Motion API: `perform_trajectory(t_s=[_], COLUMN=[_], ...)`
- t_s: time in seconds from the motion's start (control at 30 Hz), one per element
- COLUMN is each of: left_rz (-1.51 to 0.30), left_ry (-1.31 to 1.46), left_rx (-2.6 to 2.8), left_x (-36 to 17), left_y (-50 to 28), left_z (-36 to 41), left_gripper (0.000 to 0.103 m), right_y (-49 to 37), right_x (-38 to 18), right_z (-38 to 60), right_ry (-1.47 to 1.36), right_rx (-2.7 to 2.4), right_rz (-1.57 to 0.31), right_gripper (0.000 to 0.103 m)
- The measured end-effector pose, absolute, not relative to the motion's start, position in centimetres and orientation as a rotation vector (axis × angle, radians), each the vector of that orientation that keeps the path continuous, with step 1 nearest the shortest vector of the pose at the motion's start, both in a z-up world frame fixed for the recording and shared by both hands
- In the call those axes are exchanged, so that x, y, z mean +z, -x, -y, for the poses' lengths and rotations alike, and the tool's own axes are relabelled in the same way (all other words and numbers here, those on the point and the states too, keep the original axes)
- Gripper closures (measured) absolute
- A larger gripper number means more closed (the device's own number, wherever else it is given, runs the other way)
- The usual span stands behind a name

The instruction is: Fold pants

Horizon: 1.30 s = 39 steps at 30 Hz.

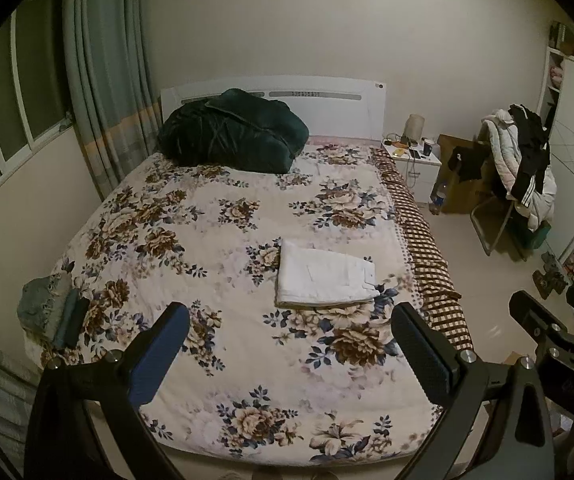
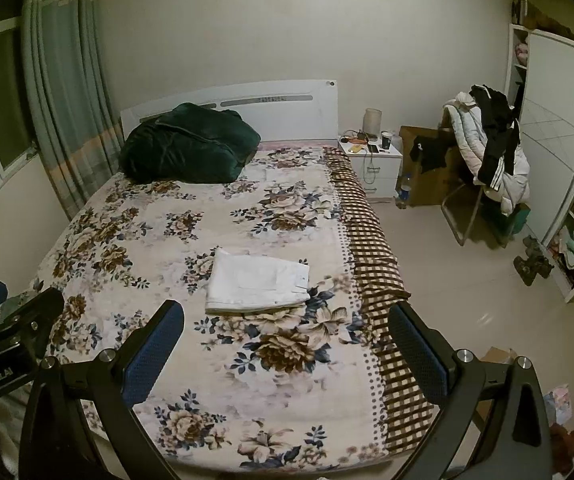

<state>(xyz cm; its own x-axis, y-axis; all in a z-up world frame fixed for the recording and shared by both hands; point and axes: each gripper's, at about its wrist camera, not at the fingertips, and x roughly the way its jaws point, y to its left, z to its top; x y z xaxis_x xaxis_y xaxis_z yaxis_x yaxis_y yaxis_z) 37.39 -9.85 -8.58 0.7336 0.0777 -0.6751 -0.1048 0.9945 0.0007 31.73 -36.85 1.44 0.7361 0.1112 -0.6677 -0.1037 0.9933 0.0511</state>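
Both grippers' fingers [image 1: 159, 356] [image 2: 155, 352] spread wide, empty, above bed [image 1: 207, 400]; white pants [image 1: 323, 276] folded.

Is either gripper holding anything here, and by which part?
Nothing is held. Left gripper and right gripper are open above the bed; the folded white pants lie untouched.

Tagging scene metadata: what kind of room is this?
A home bedroom: a bed with a floral cover, a nightstand beside it, and a wardrobe along the wall. White folded pants lie on the bed.

One folded white pants [image 1: 325, 274], one dark green quilt [image 1: 233, 136], one nightstand [image 1: 417, 166], two tongs [image 1: 291, 354] [image 2: 287, 350]
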Motion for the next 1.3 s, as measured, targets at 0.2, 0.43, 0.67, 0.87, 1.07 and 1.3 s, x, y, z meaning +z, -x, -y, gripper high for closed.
perform_trajectory(t_s=[0.2, 0.43, 0.67, 0.87, 1.07, 1.3], left_rz=[-0.74, -0.74, -0.733, -0.723, -0.719, -0.718], left_ry=[0.04, 0.037, 0.033, 0.029, 0.034, 0.032], left_rx=[0.097, 0.094, 0.095, 0.1, 0.097, 0.101], left_x=[-8.4, -8.0, -7.8, -7.4, -7.2, -7.3], left_y=[-37.3, -37.2, -36.9, -36.7, -36.4, -36.3], left_z=[10.0, 10.0, 10.1, 10.0, 9.7, 9.8], left_gripper=[0.0, 0.0, 0.0, 0.0, 0.0, 0.0], right_y=[-31.3, -31.2, -30.7, -30.7, -30.6, -30.5], right_x=[1.7, 1.7, 2.2, 2.3, 2.5, 2.4], right_z=[36.4, 36.3, 36.1, 36.2, 36.1, 36.2], right_ry=[-0.006, -0.005, -0.012, -0.015, -0.015, -0.018], right_rx=[0.131, 0.131, 0.127, 0.129, 0.128, 0.126], right_rz=[-0.74, -0.736, -0.731, -0.73, -0.728, -0.729], right_gripper=[0.0, 0.0, 0.0, 0.0, 0.0, 0.0])
